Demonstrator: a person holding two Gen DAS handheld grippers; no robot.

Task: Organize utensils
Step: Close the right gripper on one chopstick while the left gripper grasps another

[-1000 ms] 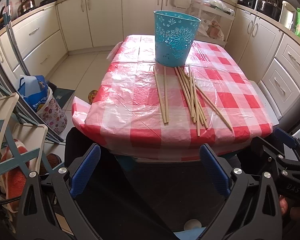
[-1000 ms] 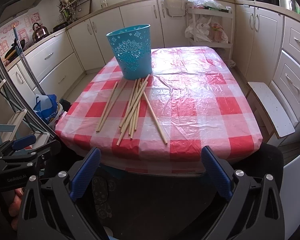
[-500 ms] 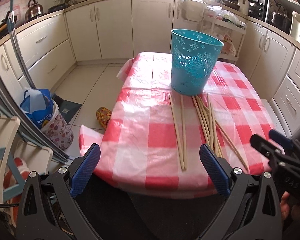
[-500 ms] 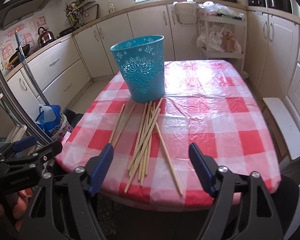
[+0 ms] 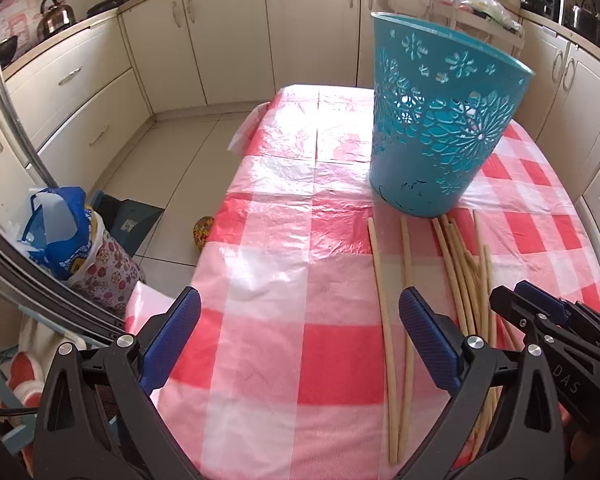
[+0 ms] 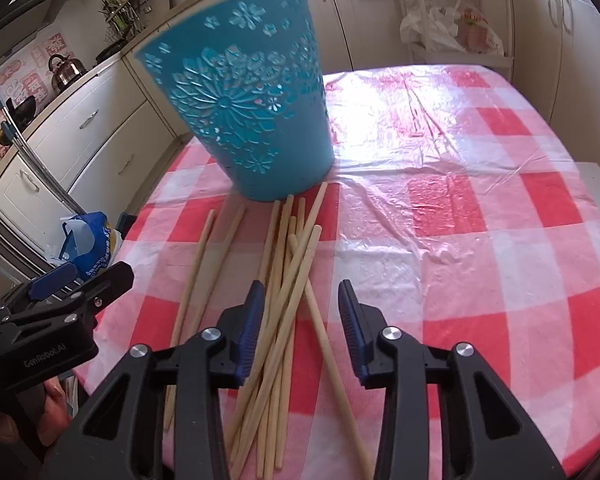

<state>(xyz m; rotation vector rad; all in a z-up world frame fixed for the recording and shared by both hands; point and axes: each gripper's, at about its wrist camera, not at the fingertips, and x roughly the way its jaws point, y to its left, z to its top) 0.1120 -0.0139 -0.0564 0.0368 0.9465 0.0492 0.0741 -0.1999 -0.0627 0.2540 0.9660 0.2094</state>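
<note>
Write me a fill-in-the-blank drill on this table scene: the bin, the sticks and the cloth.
1. The blue basket with flower cut-outs stands ____ on the table.
2. The wooden chopsticks lie loose on the ____ and white checked tablecloth.
3. The left gripper has ____ between its fingers.
4. Two chopsticks lie apart from the main bundle, on the side nearer the ____ gripper.

Missing words: upright; red; nothing; left

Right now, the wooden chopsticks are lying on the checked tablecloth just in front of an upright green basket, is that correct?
Not quite: the basket is turquoise blue, not green, as the right wrist view shows. The chopsticks do lie on the checked tablecloth just in front of it, and it stands upright.
</note>
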